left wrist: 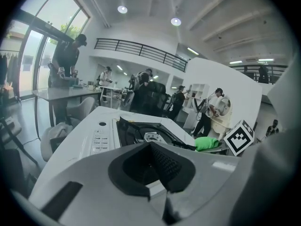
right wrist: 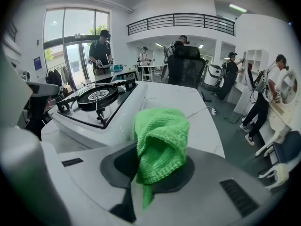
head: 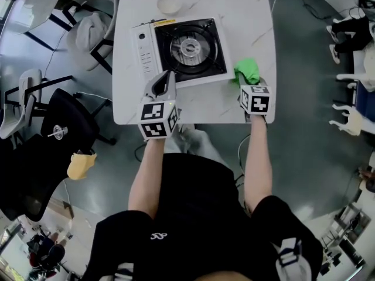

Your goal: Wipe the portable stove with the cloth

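Observation:
The portable stove (head: 187,48) is white with a black top and a round burner, and it sits mid-table. My left gripper (head: 165,79) hangs over the stove's near left corner, shut with nothing in it. In the left gripper view the stove (left wrist: 141,133) lies just beyond the closed left gripper (left wrist: 157,166). My right gripper (head: 249,82) is by the stove's near right corner, shut on a bunched green cloth (head: 247,69). In the right gripper view the cloth (right wrist: 160,140) sticks up from the right gripper (right wrist: 146,173), with the stove (right wrist: 94,102) to its left.
A white bowl (head: 169,3) stands on the white marble table (head: 252,22) behind the stove. Chairs (head: 88,31) and a black office chair (head: 64,122) stand left of the table. Several people (right wrist: 101,51) stand and work at desks farther back.

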The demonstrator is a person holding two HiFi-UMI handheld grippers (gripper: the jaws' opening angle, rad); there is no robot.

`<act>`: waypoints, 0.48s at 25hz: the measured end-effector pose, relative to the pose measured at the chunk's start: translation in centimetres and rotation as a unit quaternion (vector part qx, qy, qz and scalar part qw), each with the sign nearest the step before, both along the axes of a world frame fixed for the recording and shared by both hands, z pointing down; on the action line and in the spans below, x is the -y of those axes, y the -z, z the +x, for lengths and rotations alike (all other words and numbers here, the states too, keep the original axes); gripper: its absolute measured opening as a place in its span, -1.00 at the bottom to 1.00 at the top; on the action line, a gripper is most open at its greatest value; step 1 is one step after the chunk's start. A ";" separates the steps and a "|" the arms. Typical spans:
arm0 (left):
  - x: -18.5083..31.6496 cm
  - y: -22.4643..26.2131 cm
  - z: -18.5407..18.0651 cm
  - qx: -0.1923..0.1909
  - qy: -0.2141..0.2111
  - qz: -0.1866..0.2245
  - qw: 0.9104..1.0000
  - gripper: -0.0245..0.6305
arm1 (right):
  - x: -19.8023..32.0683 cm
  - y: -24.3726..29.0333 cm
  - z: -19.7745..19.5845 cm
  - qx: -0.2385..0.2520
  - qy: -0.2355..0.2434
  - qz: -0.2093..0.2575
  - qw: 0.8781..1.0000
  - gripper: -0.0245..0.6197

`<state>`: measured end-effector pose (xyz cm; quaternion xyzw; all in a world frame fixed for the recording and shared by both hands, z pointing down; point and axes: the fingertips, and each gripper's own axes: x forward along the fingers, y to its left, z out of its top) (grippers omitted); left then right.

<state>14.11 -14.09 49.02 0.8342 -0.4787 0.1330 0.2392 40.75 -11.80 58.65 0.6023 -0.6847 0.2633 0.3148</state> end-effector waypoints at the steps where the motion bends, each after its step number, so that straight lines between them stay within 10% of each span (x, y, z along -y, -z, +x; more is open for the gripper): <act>1: 0.4 0.1 -0.2 -0.001 0.001 0.000 1.000 -0.94 | 0.8 0.2 -0.3 0.002 0.007 -0.004 1.000 -0.78; 12: 4.9 0.6 -4.4 -0.006 0.016 -0.003 1.000 -0.94 | 10.2 2.1 -1.8 0.075 0.012 0.007 0.997 -0.79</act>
